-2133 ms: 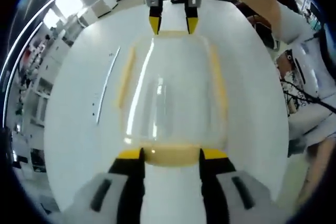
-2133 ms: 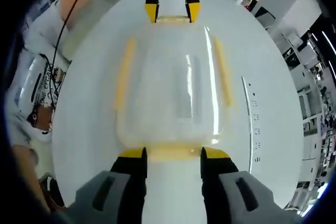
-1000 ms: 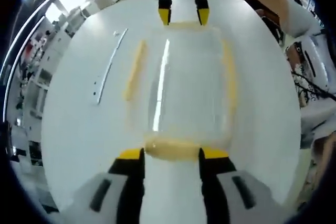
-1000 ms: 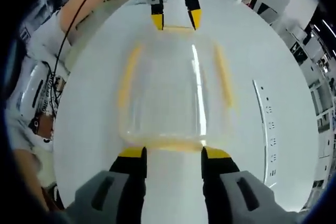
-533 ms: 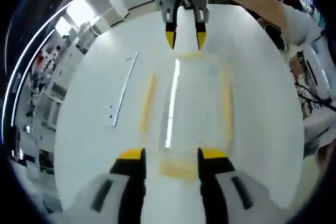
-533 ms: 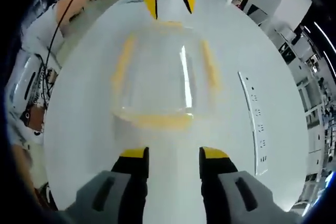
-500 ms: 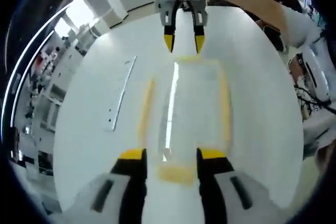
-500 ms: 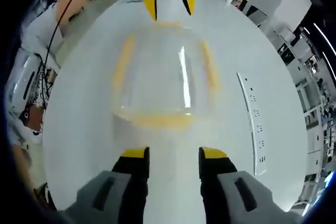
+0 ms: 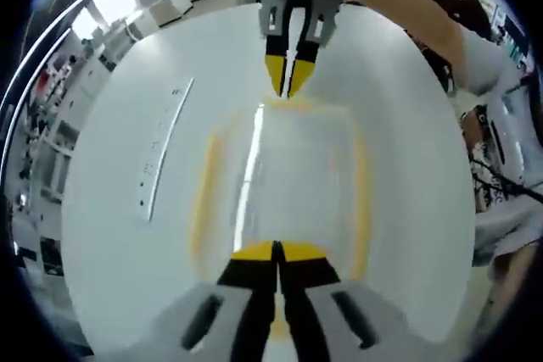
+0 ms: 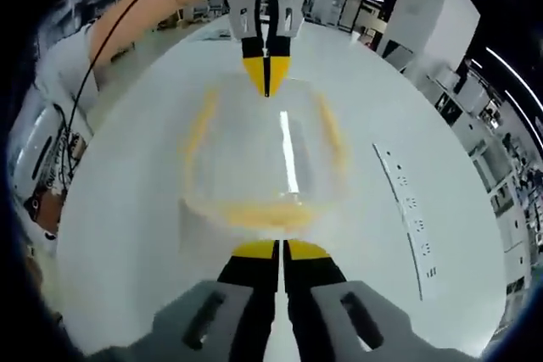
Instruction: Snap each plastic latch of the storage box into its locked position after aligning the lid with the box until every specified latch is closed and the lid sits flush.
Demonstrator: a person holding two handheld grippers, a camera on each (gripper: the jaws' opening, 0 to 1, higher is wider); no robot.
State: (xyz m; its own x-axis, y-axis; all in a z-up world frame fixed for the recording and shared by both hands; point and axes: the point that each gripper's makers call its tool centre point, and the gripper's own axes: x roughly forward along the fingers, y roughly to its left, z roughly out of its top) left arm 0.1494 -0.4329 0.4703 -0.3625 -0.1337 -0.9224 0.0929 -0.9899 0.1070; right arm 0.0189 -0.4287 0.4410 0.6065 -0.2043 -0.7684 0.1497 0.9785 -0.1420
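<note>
Both tongs, left (image 9: 278, 253) and right (image 10: 280, 250), are closed and empty at opposite end latches of the box (image 10: 259, 163); uneven pressing could skew its lid.

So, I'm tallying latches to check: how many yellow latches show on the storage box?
4: near end, far end, and the two long sides of the storage box. None seems hidden.

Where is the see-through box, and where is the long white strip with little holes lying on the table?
storage box (image 10: 254, 158): right gripper view, on the clear lid's middle.
power strip (image 10: 407, 214): right gripper view, on its middle, right of the box.
</note>
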